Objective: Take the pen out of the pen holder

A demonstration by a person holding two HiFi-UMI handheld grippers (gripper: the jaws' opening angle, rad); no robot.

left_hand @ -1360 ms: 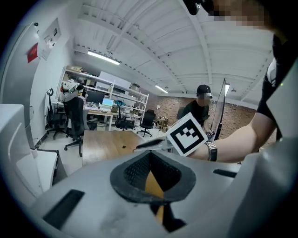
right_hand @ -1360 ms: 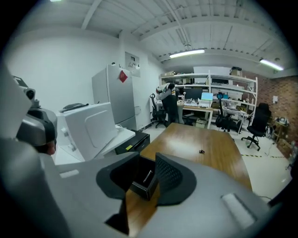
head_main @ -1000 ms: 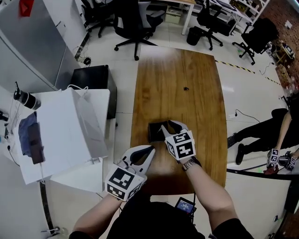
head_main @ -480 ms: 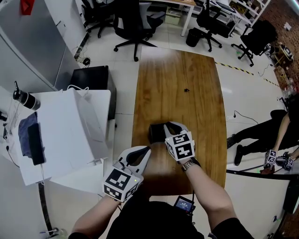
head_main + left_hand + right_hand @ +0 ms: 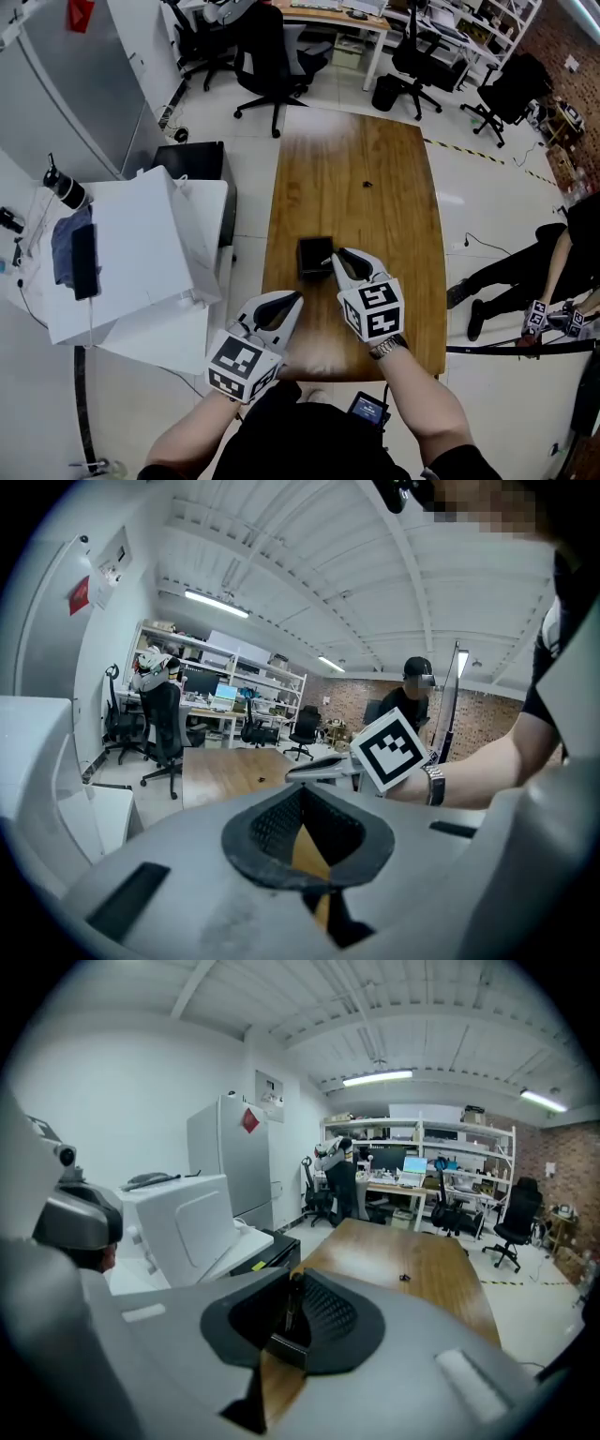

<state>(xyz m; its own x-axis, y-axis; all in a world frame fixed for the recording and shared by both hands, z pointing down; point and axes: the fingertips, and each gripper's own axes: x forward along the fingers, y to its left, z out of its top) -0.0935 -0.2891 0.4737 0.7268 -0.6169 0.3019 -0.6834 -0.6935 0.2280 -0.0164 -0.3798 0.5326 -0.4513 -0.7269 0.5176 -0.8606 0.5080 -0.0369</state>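
The black square pen holder (image 5: 315, 255) stands on the wooden table (image 5: 375, 169), just beyond my right gripper (image 5: 337, 258). In the right gripper view a thin dark pen (image 5: 292, 1305) stands upright between the pads of the right gripper (image 5: 292, 1277), above the holder (image 5: 285, 1350). Those jaws are closing and pinch the pen. My left gripper (image 5: 292, 302) hovers near the table's near left edge, left of the right one. In its own view the left gripper (image 5: 302, 789) has its tips together with nothing between them.
A small dark object (image 5: 367, 184) lies farther up the table. A white box-like machine (image 5: 131, 262) stands to the left, and office chairs (image 5: 267, 56) sit beyond the far end. A person (image 5: 553, 272) sits on the floor to the right.
The right gripper's jaws closed at the holder, then it rose and drew back toward me with the pen. The left gripper lifted slightly.
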